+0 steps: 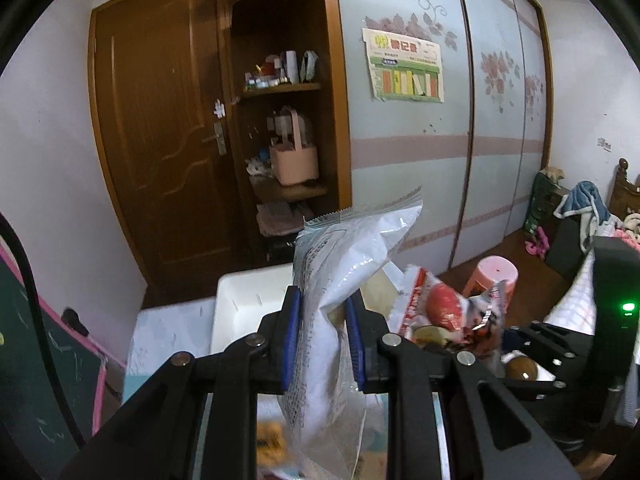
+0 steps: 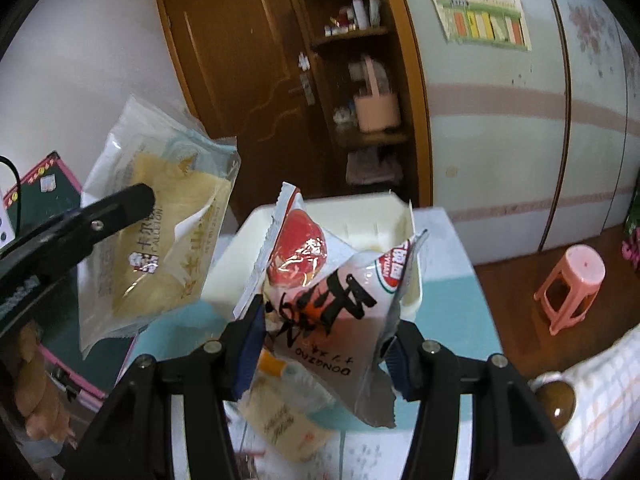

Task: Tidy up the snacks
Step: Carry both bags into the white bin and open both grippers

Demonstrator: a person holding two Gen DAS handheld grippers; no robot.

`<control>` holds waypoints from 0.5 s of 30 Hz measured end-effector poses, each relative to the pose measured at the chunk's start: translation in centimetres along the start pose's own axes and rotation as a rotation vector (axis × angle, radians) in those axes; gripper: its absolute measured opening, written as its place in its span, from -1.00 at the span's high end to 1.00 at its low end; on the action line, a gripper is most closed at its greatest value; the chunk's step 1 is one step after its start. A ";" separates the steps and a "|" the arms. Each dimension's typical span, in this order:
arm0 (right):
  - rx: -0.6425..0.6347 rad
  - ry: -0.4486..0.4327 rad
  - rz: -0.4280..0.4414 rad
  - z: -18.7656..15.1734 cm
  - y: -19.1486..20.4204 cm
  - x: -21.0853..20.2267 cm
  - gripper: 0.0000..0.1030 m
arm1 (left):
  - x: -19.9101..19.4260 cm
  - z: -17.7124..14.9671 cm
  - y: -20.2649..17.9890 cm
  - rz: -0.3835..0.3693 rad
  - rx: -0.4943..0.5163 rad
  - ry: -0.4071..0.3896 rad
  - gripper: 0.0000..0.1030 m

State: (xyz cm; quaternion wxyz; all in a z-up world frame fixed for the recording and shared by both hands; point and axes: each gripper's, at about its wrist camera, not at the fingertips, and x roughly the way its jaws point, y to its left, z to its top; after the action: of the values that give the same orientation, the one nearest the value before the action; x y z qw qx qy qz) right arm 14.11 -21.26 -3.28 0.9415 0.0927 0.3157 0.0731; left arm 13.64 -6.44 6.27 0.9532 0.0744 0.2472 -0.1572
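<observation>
A: Jaws? B: Left gripper (image 1: 323,334) clamped on one white packet (image 1: 340,280), frame centre. Right gripper (image 2: 326,334) clamped on one red-and-white packet (image 2: 332,292), before one white bin (image 2: 360,216).

Bin (image 2: 400,216) on table (image 2: 448,320); stool (image 2: 572,284) right of table; door (image 1: 160,140) behind bin.

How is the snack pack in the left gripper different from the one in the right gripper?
The pale pack in the left gripper is clear-fronted, showing yellowish cake; the red-and-white pack in the right gripper is opaque, with a red circle and bold black lettering. The pale pack looks bigger. Both are sealed, held up near the white bin.
</observation>
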 end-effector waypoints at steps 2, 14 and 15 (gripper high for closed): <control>-0.005 -0.028 -0.012 1.8 0.0 0.3 -0.04 | 1.2 1.4 0.6 0.007 -0.002 -0.007 0.61; 0.014 -0.078 -0.092 9.1 -1.4 3.9 -0.05 | 10.0 5.4 3.1 0.031 -0.037 0.062 0.61; 0.015 -0.073 -0.093 9.3 -1.3 4.2 -0.05 | 10.9 5.3 3.3 0.028 -0.043 0.076 0.61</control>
State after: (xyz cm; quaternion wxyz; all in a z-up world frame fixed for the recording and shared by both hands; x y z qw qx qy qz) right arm 23.21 -22.92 1.24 0.9541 0.0877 0.2855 0.0234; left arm 26.15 -7.37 5.70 0.9467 0.0631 0.2854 -0.1355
